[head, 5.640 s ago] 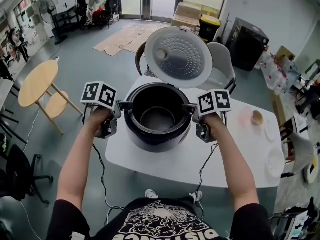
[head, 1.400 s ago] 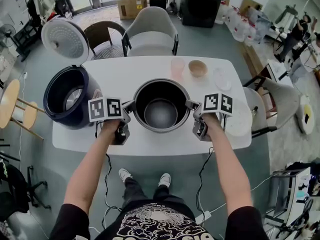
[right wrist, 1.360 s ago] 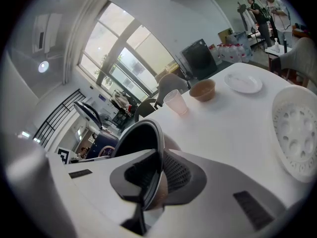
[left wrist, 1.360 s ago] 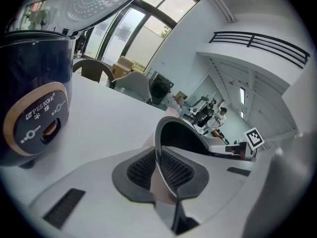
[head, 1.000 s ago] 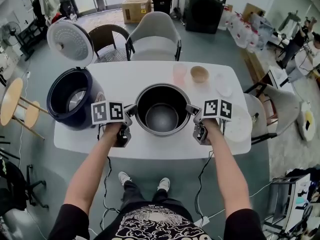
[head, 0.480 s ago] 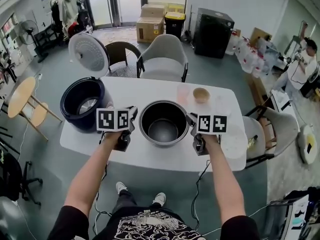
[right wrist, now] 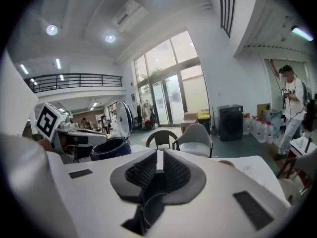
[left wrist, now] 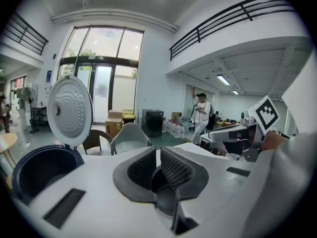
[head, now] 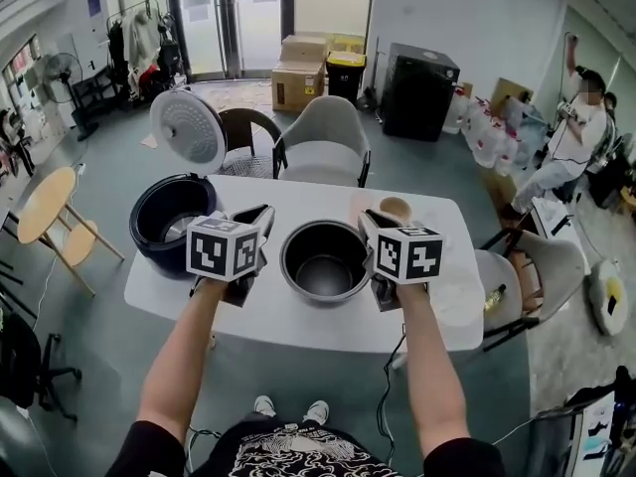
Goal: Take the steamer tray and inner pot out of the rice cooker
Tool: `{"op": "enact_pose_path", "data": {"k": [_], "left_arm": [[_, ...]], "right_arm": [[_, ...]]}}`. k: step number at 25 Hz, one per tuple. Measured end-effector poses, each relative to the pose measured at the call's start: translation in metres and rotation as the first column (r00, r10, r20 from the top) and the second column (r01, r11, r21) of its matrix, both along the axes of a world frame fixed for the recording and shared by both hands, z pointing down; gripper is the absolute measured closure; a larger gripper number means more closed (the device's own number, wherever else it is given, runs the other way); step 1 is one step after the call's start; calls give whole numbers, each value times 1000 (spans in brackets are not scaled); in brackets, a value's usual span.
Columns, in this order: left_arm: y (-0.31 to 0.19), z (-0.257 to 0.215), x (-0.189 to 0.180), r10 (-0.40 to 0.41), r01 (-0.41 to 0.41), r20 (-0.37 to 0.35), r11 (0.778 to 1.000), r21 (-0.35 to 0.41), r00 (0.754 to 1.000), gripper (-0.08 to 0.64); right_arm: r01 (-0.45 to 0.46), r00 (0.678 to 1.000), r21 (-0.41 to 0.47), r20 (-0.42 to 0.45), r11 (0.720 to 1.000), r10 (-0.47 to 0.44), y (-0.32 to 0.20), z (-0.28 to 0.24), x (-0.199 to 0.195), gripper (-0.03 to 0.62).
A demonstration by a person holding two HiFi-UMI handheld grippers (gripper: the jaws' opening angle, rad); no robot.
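**Pot on table, both grippers closed and empty**

A white table is seen from above in a large hall with a grey floor. Two chairs are set behind it, a grey one and a dark one. Further back, glass doors, cardboard boxes, a yellow-lidded bin and a black cabinet are ranged along the wall. A round wooden table is placed at the left, and a person is seen standing at the right.

The rice cooker is stood on the table's left end with its lid tipped up. The inner pot is set upright on the table to the cooker's right, near the middle, outside the cooker. A small bowl is placed behind the pot.

Lettering is too small to be read anywhere. Black-and-white square markers are carried on each gripper's cube, and the print on the black shirt is cut by the lower edge.

Both bare forearms are stretched forward. The left gripper and the right gripper are held above the table on either side of the pot, pointed ahead and slightly down. In each gripper view the pads are shown drawn almost together, having just been closed further, with nothing between them. The pot is gripped by neither.
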State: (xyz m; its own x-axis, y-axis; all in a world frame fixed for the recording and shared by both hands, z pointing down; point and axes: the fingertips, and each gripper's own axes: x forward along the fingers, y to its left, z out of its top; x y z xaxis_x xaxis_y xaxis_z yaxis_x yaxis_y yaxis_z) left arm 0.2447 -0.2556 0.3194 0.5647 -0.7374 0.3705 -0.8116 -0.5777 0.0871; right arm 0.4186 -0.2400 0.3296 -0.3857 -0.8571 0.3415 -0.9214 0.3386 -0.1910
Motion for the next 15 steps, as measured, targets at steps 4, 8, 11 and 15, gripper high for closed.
{"op": "enact_pose_path", "data": {"k": [4,8,11,15], "left_arm": [[8,-29,-13,35,-33,-29,997,64,999,528],[15,-44,-28,64,-62,-9,988,143,998,530],[24,-53,-40,93,-87,-25,979,185,995,538],[35,-58,-56,118,-110,-20,966,234,993,543]], "right_arm": [[-41,998,89,-42,995,45,15,-31,-19,554],[-81,991,166,-91,983,97,26,-51,-39,571],[-108,985,209,-107,972,133,37,-60,-55,578],[-121,982,242,-111,963,151,50,-66,-71,578]]}}
